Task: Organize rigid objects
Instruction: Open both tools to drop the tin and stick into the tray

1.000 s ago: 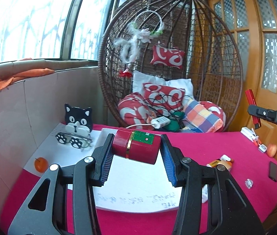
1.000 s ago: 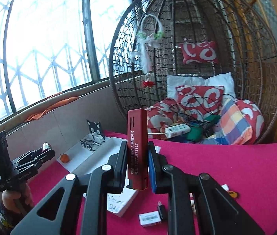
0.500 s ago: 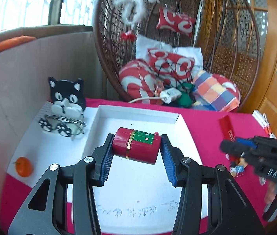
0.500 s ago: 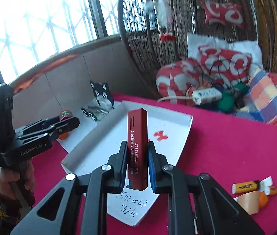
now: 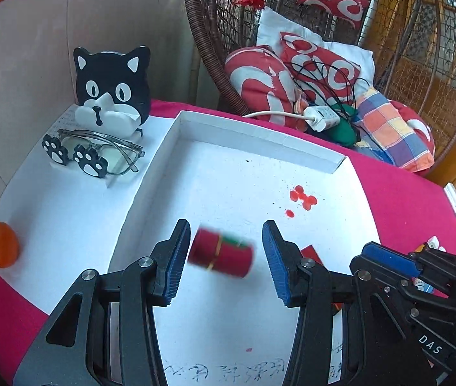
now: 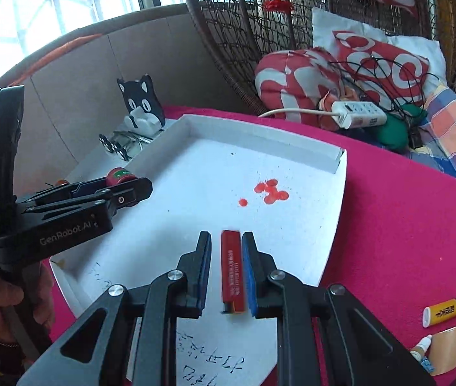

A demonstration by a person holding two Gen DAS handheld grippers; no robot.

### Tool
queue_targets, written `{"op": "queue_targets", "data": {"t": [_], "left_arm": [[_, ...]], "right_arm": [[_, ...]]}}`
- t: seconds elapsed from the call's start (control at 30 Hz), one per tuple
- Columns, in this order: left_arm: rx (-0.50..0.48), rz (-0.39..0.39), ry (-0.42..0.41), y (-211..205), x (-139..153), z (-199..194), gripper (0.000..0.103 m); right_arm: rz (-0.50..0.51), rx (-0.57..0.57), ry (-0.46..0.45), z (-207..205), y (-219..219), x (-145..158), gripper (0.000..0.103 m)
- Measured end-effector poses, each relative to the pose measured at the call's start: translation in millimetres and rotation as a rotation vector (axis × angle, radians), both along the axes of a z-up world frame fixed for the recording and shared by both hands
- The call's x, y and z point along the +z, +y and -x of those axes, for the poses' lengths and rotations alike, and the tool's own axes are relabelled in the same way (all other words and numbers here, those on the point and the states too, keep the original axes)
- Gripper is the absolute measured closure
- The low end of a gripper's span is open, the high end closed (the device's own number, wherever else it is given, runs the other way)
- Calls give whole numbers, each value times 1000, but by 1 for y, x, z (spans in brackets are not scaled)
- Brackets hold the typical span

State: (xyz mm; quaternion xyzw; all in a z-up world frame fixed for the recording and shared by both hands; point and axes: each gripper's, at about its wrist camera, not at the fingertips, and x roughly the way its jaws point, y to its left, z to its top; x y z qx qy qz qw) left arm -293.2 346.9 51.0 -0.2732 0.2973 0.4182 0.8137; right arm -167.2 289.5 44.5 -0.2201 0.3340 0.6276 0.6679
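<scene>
My left gripper [image 5: 226, 257] is open over the white tray [image 5: 253, 143]. A red cylinder with a gold band and green label [image 5: 220, 253] sits blurred between its pads, touching neither. My right gripper [image 6: 226, 273] is open over the tray's [image 6: 260, 130] near right part. A flat red stick with white print [image 6: 232, 271] lies between its pads, close to the right pad. The left gripper [image 6: 99, 196] shows in the right wrist view with the cylinder's end [image 6: 119, 175] beside it. The right gripper [image 5: 411, 270] shows at the lower right of the left wrist view.
A black-and-white cat stand [image 5: 112, 90] with glasses [image 5: 99, 154] and a small orange [image 5: 2, 249] sit on white paper left of the tray. Lighters and small bottles [image 6: 446, 318] lie on the pink cloth at right. A wicker chair with cushions [image 6: 340, 64] stands behind.
Both grippers came down over the tray and opened. The red cylinder has left the left pads and is moving. The red stick is loose between the right pads.
</scene>
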Motion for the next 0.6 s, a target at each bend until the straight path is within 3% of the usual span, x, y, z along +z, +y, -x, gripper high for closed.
{"op": "queue_targets", "data": {"t": [0.03,0.07,0.1,0.13,0.2,0.4,0.6], "left_arm": [[1,-7,-4,-2,1,1,40],[5,-14,-11,-2,3,3,17],[14,-28,-20,-4,5,5,6],[28,-47,-26,-7,8,7,1],[57,-76,-31,-13,13,12,0],[98,-140,-103,-46,37,25,0],[-92,-261,-202,-121,62,6,0]], "right_arm": [[-3,1,-6,1,-1,0,84],[-13,-9,-17,0,-4,1,82],[-25,-22,-19,-2,-6,3,73],[-39,-32,-8,-5,-9,6,63],[-75,-50,20,-11,-17,13,3],[-213,-102,-11,-24,-65,44,0],[-455,-222,-59,-52,-146,103,0]]}}
